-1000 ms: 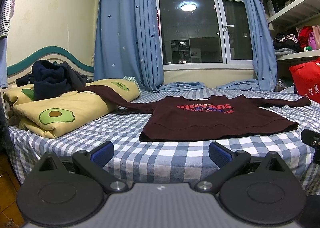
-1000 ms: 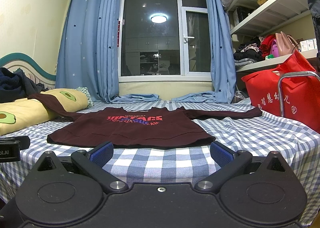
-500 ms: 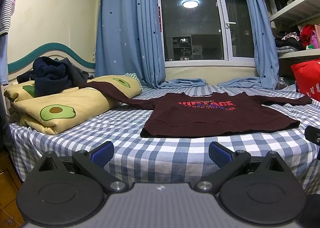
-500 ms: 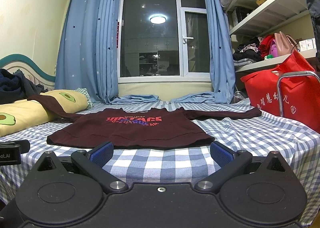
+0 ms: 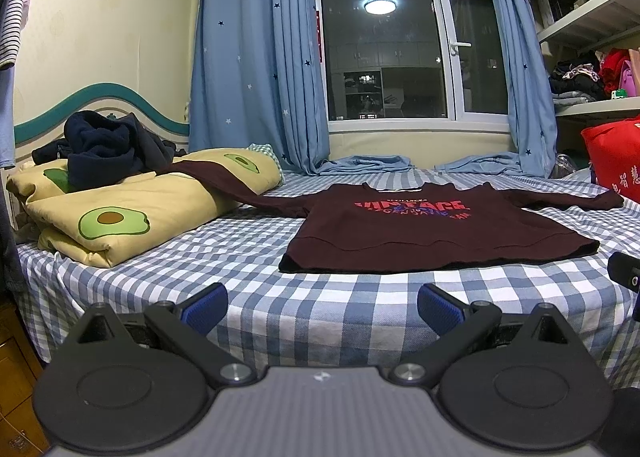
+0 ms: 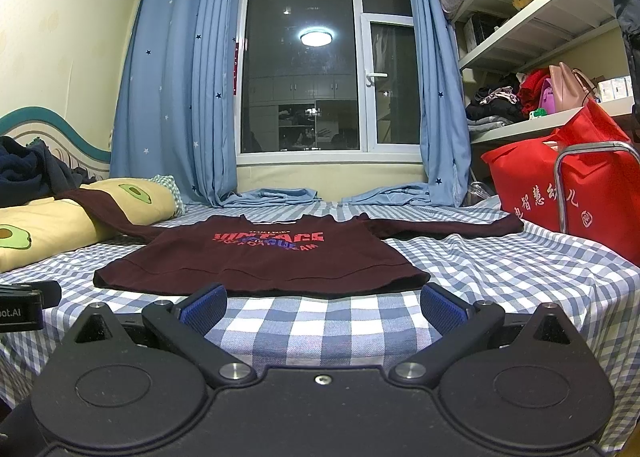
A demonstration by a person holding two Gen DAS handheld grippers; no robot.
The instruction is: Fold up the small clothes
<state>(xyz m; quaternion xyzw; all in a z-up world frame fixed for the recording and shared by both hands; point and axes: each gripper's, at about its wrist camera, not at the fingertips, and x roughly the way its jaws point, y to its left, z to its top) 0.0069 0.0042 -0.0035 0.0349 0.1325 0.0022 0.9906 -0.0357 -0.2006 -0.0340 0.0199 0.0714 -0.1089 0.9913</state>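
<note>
Maroon sweatshirt flat on checked bed, front up, red print facing up, hem toward near edge. Left sleeve draped up onto avocado-print quilt at left; right sleeve stretched toward red bag at right. Dark clothes heaped on quilt by headboard. Left gripper spread wide, empty, near bed edge, left of hem corner, not touching cloth. Right gripper likewise wide, empty, just short of hem centre. Curtains and window far.
</note>
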